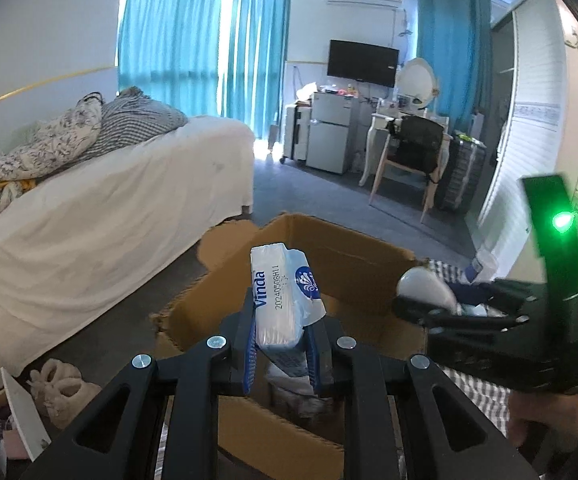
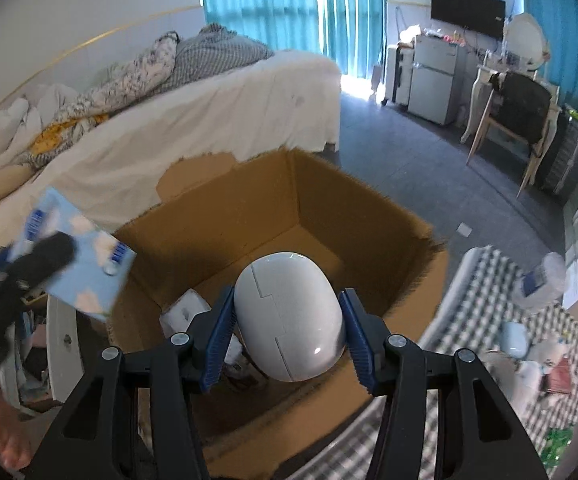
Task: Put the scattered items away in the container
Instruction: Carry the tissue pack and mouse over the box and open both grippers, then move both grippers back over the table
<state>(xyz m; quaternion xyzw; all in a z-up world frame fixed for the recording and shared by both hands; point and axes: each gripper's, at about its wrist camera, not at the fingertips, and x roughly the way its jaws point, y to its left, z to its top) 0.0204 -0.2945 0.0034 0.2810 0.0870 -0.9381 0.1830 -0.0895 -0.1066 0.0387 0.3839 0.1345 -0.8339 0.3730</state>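
Note:
An open cardboard box (image 1: 353, 256) (image 2: 329, 200) stands on the floor beside the bed. My left gripper (image 1: 283, 344) is shut on a white and blue tissue pack (image 1: 279, 296), held above the box's near side. My right gripper (image 2: 287, 332) is shut on a white egg-shaped case (image 2: 289, 316), which hangs over the box's inside. In the left wrist view the right gripper (image 1: 421, 312) with the egg-shaped case (image 1: 421, 286) shows at the right. In the right wrist view the left gripper (image 2: 49, 252) with the tissue pack (image 2: 85, 264) shows at the left. White items (image 2: 187, 308) lie on the box's bottom.
A checked cloth (image 2: 489, 320) right of the box carries a bottle (image 2: 545, 284), a pale blue case (image 2: 515, 338) and small packets. The white bed (image 1: 101, 216) runs along the left, with a person lying at its far end. Fluffy slippers (image 1: 63, 390) and a white drawer unit (image 2: 63, 344) sit at the lower left.

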